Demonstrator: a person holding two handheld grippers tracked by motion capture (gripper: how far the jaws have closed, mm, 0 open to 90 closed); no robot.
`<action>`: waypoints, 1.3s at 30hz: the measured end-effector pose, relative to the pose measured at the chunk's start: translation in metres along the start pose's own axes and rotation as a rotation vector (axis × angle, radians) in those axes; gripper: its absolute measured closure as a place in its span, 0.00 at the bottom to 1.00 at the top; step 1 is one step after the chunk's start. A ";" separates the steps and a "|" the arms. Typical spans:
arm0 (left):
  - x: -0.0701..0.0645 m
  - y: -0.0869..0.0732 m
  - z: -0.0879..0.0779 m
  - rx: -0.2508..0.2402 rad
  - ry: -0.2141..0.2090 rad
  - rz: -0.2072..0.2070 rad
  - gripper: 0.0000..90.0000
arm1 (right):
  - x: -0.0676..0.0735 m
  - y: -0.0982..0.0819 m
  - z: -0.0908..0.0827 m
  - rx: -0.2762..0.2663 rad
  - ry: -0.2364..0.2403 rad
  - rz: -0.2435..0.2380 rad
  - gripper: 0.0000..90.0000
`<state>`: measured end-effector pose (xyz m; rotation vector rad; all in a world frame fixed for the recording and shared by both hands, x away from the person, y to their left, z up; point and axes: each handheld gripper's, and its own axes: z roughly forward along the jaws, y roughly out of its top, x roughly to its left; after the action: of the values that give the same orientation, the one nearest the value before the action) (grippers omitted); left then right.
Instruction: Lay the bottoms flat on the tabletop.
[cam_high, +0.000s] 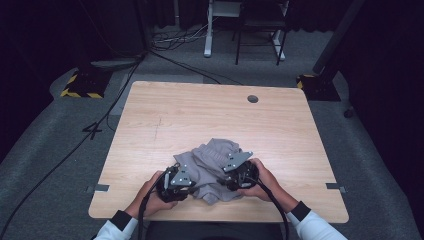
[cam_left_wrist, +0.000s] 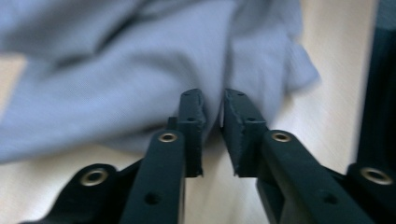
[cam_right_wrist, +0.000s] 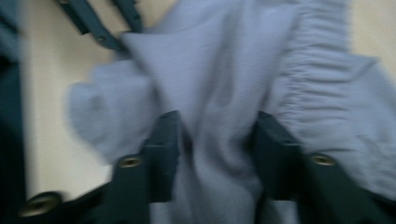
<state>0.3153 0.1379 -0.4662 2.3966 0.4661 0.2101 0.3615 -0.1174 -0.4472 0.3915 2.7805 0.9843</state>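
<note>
— Dark curtains and grey carpet are seen around a pale wooden desk (cam_high: 165, 115), with black cables trailed over the floor and a white frame stood at the back.

— What is laid on the desk?

— A grey garment (cam_high: 212, 162) is crumpled near the front edge, a little right of the middle. A ribbed, gathered band is made out on it in the right gripper view (cam_right_wrist: 303, 79). No container is found on the desk, so nothing is held in one.

— Where are the tongs placed?

— The left tongs (cam_high: 176, 182) are held at the garment's left edge and the right tongs (cam_high: 239, 176) at its right edge, each gripped by a hand coming in from the bottom of the high view. White sleeves with dark cuffs are worn.

— How are the left tongs set?

— In the left gripper view the left tongs (cam_left_wrist: 212, 123) are seen parted by a narrow gap. Cloth (cam_left_wrist: 140, 70) lies just past the tips, and whether it is touched cannot be told through the blur. No firm pinch is shown.

— And the right?

— The right tongs (cam_right_wrist: 217, 140) are spread fairly wide, with a fold of the garment lying between the jaws. The pads are not seen pressed on it. The other tongs (cam_right_wrist: 109, 21) are caught at the top left of that view, at the cloth's far edge.
</note>
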 end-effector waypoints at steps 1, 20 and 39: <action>-0.001 -0.003 -0.005 -0.010 0.016 -0.018 0.70 | 0.003 -0.002 -0.008 -0.009 0.015 -0.011 0.49; 0.067 0.021 0.033 -0.115 0.058 -0.218 0.34 | -0.076 -0.044 -0.025 -0.071 0.045 0.240 0.38; 0.070 0.011 0.013 -0.087 0.118 -0.148 0.94 | -0.065 -0.034 -0.066 -0.152 -0.272 0.167 0.92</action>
<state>0.3867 0.1498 -0.4667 2.2619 0.6724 0.3005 0.4005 -0.2016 -0.4139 0.6882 2.4439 1.0795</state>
